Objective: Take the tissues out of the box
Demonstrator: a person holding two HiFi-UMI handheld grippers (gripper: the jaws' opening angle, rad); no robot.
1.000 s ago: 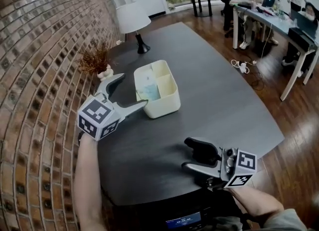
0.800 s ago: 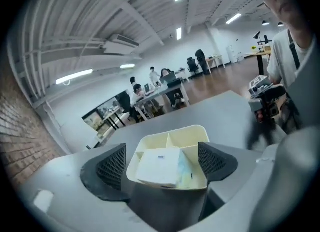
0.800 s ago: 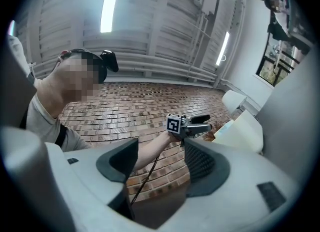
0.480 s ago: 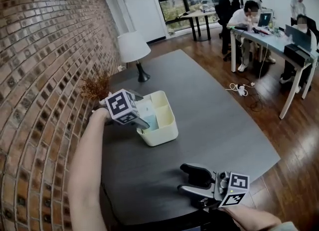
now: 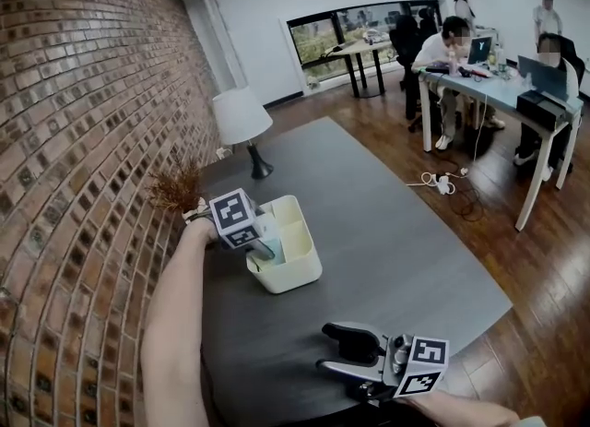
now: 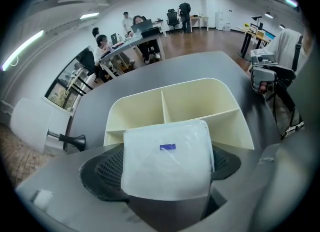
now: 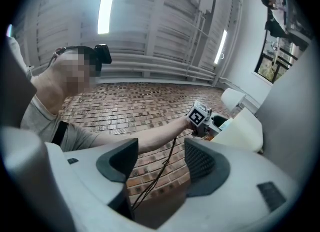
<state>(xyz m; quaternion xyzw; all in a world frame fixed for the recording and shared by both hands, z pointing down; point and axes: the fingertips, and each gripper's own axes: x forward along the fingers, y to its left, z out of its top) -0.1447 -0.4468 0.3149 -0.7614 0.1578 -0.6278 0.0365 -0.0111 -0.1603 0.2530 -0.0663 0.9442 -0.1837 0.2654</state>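
Note:
A cream box (image 5: 297,269) with three compartments stands on the dark table (image 5: 387,241). In the left gripper view its dividers (image 6: 164,99) show just beyond my jaws. My left gripper (image 5: 268,246) reaches down into the box's near compartment. A white plastic-wrapped tissue pack (image 6: 167,163) fills the gap between the black pads, and the jaws are closing on it. A pale blue corner of the tissue pack (image 5: 276,249) shows in the head view. My right gripper (image 5: 347,351) hovers open near the table's front edge, far from the box, with nothing between its fingers (image 7: 202,163).
A white lamp (image 5: 241,119) and a dried plant (image 5: 177,189) stand at the table's far left by the brick wall. The table edge (image 5: 461,319) drops to wood floor on the right. People sit at desks at the back right.
My left gripper has moved from beside the box's left wall to above it and down onto the tissue pack. The right gripper has stayed near the front edge.

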